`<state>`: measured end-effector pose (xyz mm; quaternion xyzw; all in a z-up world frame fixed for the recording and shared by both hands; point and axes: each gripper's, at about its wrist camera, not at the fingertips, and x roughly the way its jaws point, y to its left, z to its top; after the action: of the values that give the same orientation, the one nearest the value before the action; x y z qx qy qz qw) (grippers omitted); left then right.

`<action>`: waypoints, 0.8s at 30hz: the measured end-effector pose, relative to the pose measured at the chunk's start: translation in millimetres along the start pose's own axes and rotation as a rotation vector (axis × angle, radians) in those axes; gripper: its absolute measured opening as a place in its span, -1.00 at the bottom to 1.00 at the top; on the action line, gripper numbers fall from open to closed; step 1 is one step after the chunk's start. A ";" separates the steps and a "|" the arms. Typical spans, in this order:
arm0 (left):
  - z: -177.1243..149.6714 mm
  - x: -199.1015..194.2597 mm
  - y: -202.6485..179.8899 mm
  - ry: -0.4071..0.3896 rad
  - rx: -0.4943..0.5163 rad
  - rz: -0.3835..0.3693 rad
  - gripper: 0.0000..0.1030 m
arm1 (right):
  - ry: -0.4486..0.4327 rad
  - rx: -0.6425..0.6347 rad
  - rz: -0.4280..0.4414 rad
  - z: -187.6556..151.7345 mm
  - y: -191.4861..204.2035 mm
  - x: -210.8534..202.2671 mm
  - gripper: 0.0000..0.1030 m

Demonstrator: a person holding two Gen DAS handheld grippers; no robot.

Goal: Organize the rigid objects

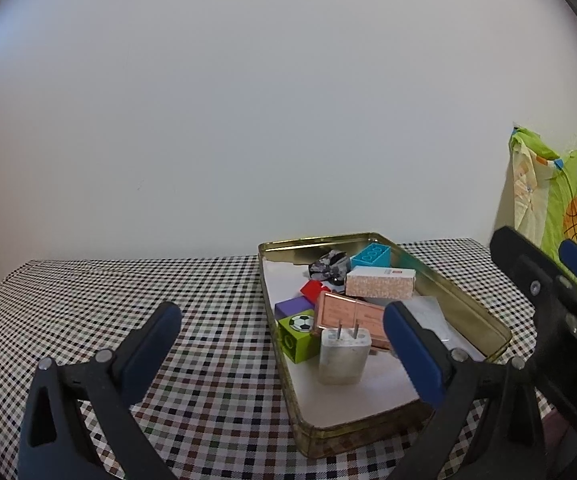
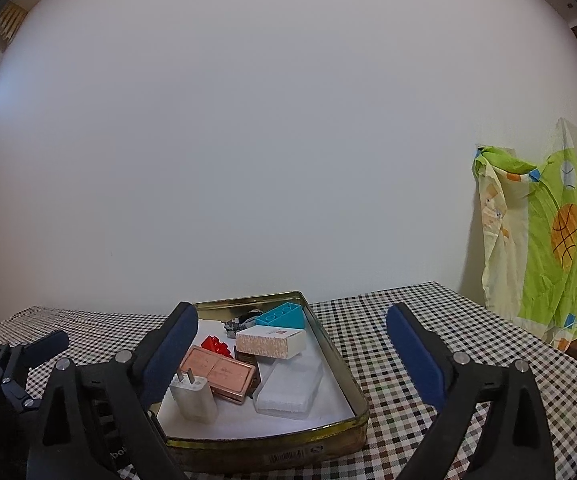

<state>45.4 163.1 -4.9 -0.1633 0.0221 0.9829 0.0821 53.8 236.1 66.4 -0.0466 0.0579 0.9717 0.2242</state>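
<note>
The left gripper [image 1: 282, 340] hangs over the checked bench [image 1: 128, 300] with its jaws spread wide and nothing between them; its left finger sits above bare cloth, its right finger [image 1: 412, 352] over the tin.

The tin [image 1: 468, 312] is a shallow gold-rimmed tray with a white floor, lying on the bench. Along its left side, in the left wrist view, a green brick [image 1: 298, 334] with a football print stands just in front of a purple brick [image 1: 294, 307], and a red brick [image 1: 314, 290] lies behind those. A white charger [image 1: 344, 356] stands upright beside the green one, its two prongs pointing up (its shell looks scuffed and greyish). Behind it a copper-pink case [image 1: 348, 318] lies flat. Farther back a speckled box [image 1: 380, 282] rests on its long side, with a grey mottled lump [image 1: 330, 264] and a teal brick [image 1: 372, 256] by the far wall. To the right of the case, in the right wrist view, a clear box [image 2: 288, 386] lies flat near the front rim.

The right gripper [image 2: 292, 354] is likewise wide open and empty, its left finger [image 2: 168, 356] over the tin's left edge, its right finger above the bench beyond the tin. A green cloth [image 2: 544, 248] with basketball prints hangs at far right.
</note>
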 end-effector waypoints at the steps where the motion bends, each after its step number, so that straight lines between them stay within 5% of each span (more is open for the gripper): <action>1: 0.1 -0.6 -0.2 -0.001 -0.001 0.001 0.99 | 0.000 0.002 0.000 0.1 0.2 -0.5 0.89; 24: 2.1 -5.2 7.0 -0.020 0.004 0.003 0.99 | -0.036 0.006 -0.017 1.3 4.2 -8.5 0.89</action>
<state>48.4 155.5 -1.2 -0.1531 0.0235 0.9846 0.0815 59.4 228.9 69.0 -0.0288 0.0565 0.9702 0.2337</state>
